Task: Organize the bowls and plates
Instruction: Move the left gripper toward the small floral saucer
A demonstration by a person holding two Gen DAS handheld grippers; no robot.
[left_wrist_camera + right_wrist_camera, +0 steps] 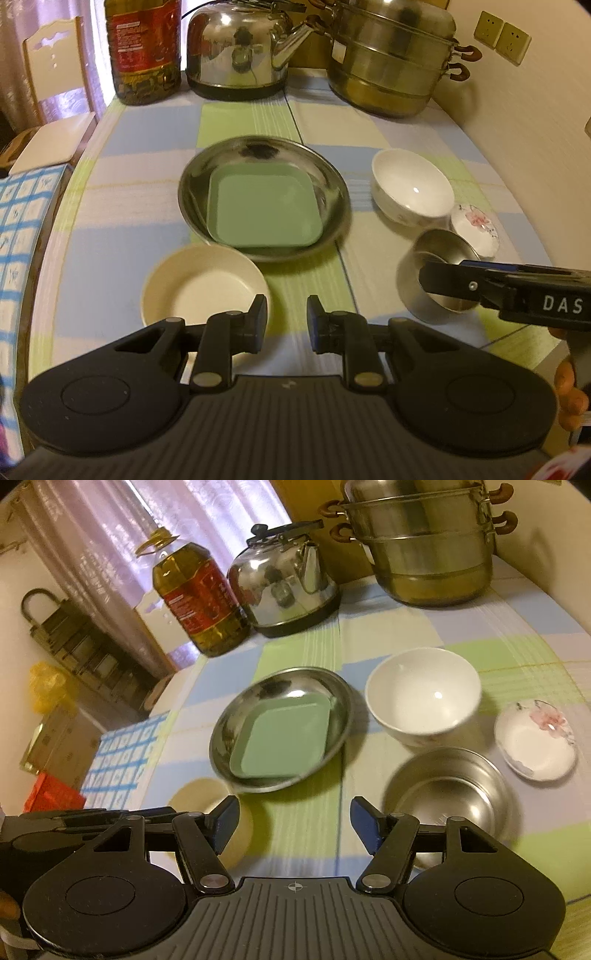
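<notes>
A green square plate (pixel 264 210) lies inside a round steel plate (pixel 332 184) at the table's middle. Near it, by my left gripper (pixel 286 317), sits a cream dish (pixel 199 284). The left jaws stand a little apart with nothing between them. To the right are a white bowl (pixel 412 190), a small floral dish (pixel 476 230) and a steel bowl (pixel 410 291). In the right wrist view, my right gripper (pixel 293 823) stands wide open and empty, between the cream dish (pixel 199 794) and the steel bowl (pixel 447 794). One of its fingers (pixel 454 280) reaches over the steel bowl's rim.
An oil bottle (pixel 144 51), a steel kettle (pixel 236 51) and a stacked steamer pot (pixel 391 62) line the table's far edge. A wall runs along the right side. A blue-checked cloth (pixel 22 221) hangs at the left edge, with a chair (pixel 55 74) beyond.
</notes>
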